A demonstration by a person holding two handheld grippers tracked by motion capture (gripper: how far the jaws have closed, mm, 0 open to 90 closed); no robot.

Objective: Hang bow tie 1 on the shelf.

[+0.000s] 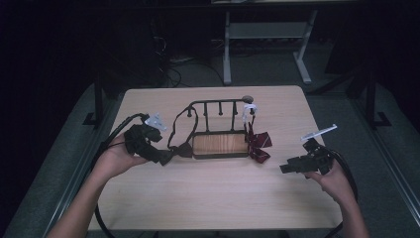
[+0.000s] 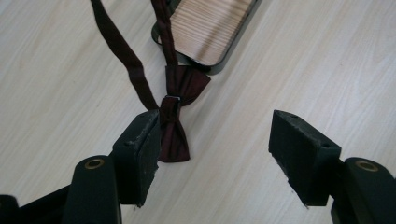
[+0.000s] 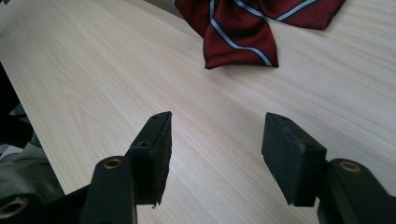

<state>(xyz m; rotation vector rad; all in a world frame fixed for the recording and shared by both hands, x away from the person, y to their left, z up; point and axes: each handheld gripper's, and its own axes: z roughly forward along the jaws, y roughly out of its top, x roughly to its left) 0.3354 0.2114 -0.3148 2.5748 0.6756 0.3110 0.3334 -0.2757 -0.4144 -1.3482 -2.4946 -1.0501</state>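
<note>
A dark maroon bow tie [image 2: 175, 135] lies flat on the table, its strap [image 2: 122, 56] running up toward a black rack with a wooden base [image 1: 220, 144]. My left gripper [image 2: 217, 135] is open around it, the bow lying against the left pad [image 2: 144, 149] and well away from the right one. From above, the left gripper [image 1: 165, 157] sits just left of the rack, with the bow tie [image 1: 184, 149] at its tips. A red striped bow tie [image 1: 258, 144] lies at the rack's right end. My right gripper [image 3: 217, 135] is open and empty, short of the red striped bow tie [image 3: 243, 28].
The rack's upright pegs [image 1: 218, 106] carry the dark strap [image 1: 174, 131] at the left and a white clasp [image 1: 250, 108] at the right. Bare wooden tabletop [image 1: 213, 193] stretches in front of the rack. The right gripper [image 1: 286, 168] hovers near the table's right edge.
</note>
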